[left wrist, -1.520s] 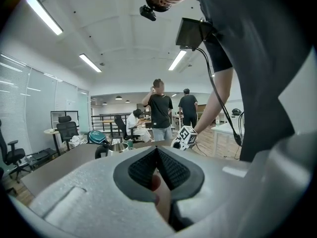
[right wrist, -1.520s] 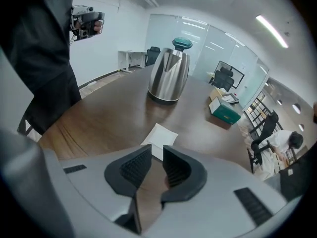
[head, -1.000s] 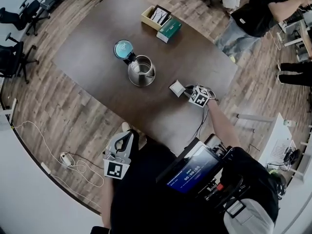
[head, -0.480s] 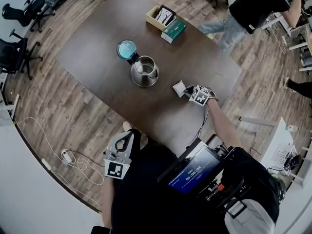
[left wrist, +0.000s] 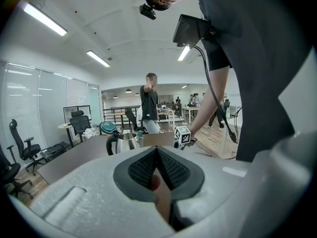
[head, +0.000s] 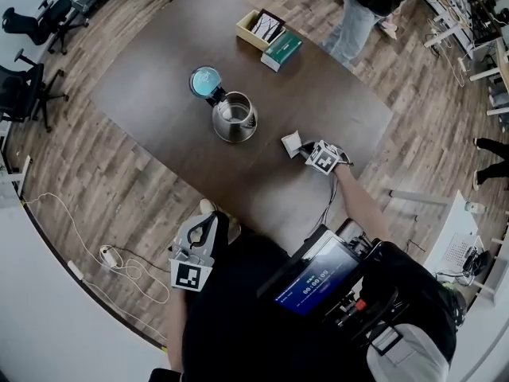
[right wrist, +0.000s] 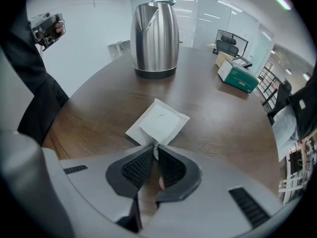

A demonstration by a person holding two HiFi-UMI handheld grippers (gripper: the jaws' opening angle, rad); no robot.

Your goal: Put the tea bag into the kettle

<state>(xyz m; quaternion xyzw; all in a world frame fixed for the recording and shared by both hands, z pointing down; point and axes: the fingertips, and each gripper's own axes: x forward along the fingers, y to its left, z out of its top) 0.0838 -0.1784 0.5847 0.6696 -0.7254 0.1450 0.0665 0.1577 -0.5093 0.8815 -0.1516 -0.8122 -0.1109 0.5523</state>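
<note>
Right hand-held gripper [right wrist: 155, 150]: pinching corner of white square tea bag [right wrist: 159, 122].
Left hand-held gripper [left wrist: 157, 155]: pressed together.
Risk: slim corner hold slipping before steel kettle [right wrist: 154, 36].

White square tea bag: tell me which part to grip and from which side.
Grip the near corner of the flat white square tea bag, coming in low from the side away from the steel kettle. It is thin, so only a corner fits the tongs; the right gripper is shut on that corner.
</note>
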